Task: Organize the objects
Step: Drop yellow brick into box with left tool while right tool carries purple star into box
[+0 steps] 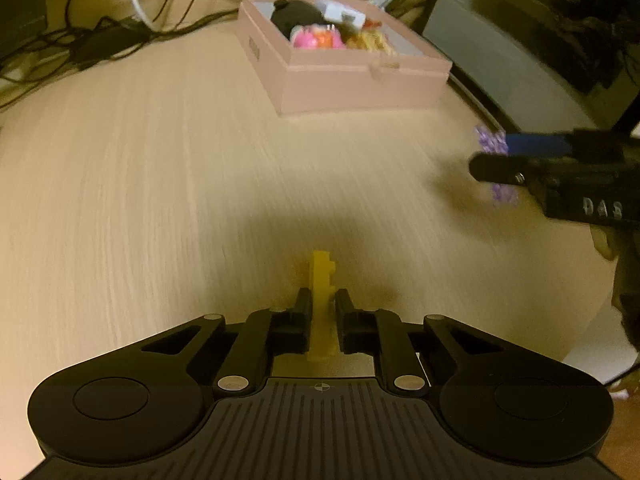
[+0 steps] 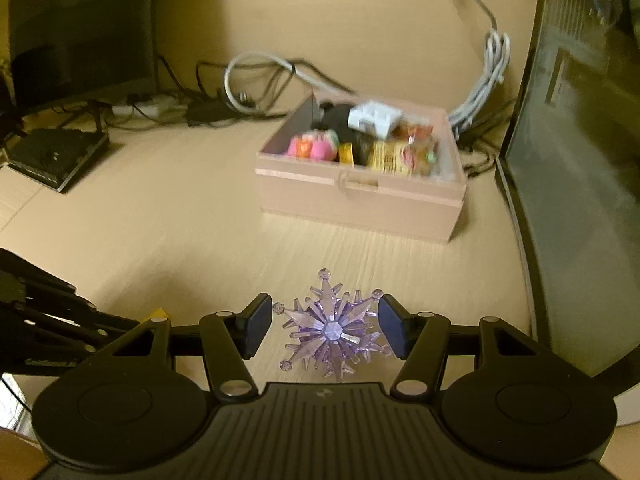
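Note:
My left gripper (image 1: 322,300) is shut on a yellow toy brick (image 1: 322,280) and holds it above the wooden table (image 1: 160,184). My right gripper (image 2: 324,320) holds a purple crystal snowflake (image 2: 332,330) between its blue pads (image 2: 256,326); the jaws are closed against its points. It also shows in the left wrist view (image 1: 496,160) at the right, with the snowflake (image 1: 490,142). A pink open box (image 1: 352,80) full of small toys stands at the far side; in the right wrist view it (image 2: 360,200) is straight ahead.
A tangle of black and white cables (image 1: 140,12) lies behind the box. A dark monitor (image 2: 580,140) stands at the right, close to the box. A black flat device (image 2: 56,156) lies at far left. The left gripper's arm (image 2: 48,320) shows at the left.

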`<state>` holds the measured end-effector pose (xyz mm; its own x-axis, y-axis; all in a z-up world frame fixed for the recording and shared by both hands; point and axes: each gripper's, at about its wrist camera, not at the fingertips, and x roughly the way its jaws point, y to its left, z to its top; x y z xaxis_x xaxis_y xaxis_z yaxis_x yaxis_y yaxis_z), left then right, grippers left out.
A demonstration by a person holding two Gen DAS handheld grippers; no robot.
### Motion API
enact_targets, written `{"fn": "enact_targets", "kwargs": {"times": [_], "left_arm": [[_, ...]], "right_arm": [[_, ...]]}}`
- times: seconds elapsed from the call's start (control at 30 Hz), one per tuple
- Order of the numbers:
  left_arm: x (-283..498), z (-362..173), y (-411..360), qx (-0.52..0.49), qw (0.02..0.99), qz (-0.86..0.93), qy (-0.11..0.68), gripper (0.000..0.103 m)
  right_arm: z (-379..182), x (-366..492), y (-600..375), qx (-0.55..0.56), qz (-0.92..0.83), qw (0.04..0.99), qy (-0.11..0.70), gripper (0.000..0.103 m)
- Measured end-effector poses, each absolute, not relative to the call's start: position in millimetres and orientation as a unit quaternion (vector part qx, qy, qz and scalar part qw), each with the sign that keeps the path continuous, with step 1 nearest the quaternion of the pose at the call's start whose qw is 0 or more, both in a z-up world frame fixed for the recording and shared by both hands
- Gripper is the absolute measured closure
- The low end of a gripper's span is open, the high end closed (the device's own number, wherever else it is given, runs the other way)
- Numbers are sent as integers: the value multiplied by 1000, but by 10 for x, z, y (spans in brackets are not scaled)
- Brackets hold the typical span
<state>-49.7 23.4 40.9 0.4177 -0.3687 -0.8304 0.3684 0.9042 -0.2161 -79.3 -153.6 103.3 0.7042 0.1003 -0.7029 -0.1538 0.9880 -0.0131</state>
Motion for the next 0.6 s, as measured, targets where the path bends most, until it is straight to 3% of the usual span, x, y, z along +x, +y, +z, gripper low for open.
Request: {"fn": "enact_targets", "kwargs": {"times": [0.4, 0.53, 0.6], "left_arm": [[558, 1565, -525, -27, 899, -290, 326, 88], [921, 1534, -797, -40, 900, -304, 311, 87], [1082, 1354, -956, -9, 894, -290, 342, 85]], "right_arm": [[1130, -1009, -1707, 14, 22, 932, 361, 44], [1169, -1089, -1716, 28, 6, 935, 352, 44], [1170, -1115, -1730, 33, -3, 936, 352, 44]]}}
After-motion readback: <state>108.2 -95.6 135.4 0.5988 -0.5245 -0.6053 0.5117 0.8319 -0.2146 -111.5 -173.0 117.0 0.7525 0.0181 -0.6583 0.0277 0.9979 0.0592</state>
